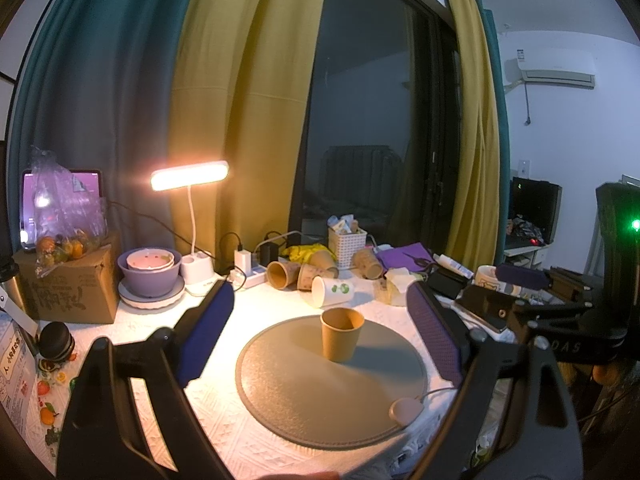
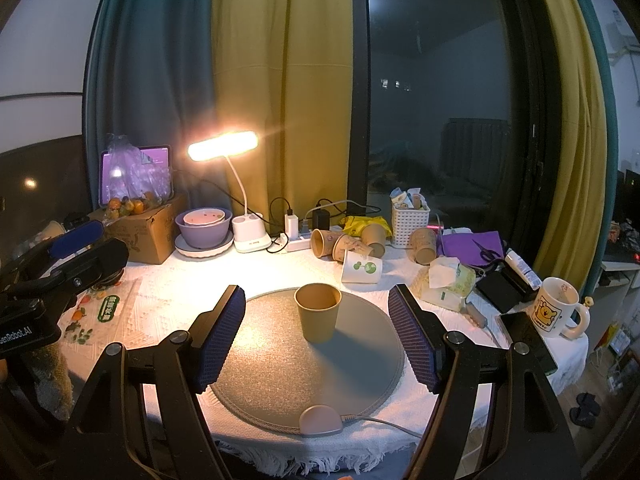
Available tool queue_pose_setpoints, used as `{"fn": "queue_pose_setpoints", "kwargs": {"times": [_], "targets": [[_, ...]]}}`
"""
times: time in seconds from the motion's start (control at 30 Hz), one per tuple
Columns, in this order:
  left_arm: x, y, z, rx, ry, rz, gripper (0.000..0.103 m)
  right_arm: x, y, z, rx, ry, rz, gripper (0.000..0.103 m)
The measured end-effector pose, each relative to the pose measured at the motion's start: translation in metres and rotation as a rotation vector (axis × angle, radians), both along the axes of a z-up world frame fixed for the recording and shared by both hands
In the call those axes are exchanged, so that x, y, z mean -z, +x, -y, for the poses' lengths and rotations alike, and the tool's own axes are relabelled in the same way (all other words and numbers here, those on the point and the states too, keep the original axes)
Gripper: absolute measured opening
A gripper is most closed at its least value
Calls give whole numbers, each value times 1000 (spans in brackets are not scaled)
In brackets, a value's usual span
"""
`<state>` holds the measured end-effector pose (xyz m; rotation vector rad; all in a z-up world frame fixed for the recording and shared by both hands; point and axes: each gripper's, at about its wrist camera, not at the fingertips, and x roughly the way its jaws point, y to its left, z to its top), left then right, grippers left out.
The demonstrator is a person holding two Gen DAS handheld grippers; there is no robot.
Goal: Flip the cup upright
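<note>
Yellow and teal curtains (image 2: 280, 80) hang behind a table (image 2: 168, 292) covered with a white cloth, lit by a desk lamp (image 2: 222, 145). On the cloth lies a round grey mat (image 2: 280, 368), and near its far side stands the brown paper cup (image 2: 317, 312), upright, its long axis vertical and its open mouth pointing up. Both grippers are spread wide and hold nothing. The right gripper (image 2: 316, 336) frames the cup between its blue-padded fingers (image 2: 218, 340), well apart from either pad. In the left wrist view the cup (image 1: 342, 334) also sits between the fingers of the left gripper (image 1: 320, 340), untouched. Behind the mat, several paper cups (image 2: 348, 244) lie on their sides.
</note>
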<state>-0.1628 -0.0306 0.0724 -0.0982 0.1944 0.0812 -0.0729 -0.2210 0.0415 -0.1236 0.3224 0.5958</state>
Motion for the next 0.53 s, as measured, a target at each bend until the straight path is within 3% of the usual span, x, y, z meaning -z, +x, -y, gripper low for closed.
{"fn": "queue_pose_setpoints", "kwargs": {"times": [0.53], "targets": [[1, -2, 6, 23, -11, 8, 89, 1, -5, -2, 1, -4, 1, 77]]}}
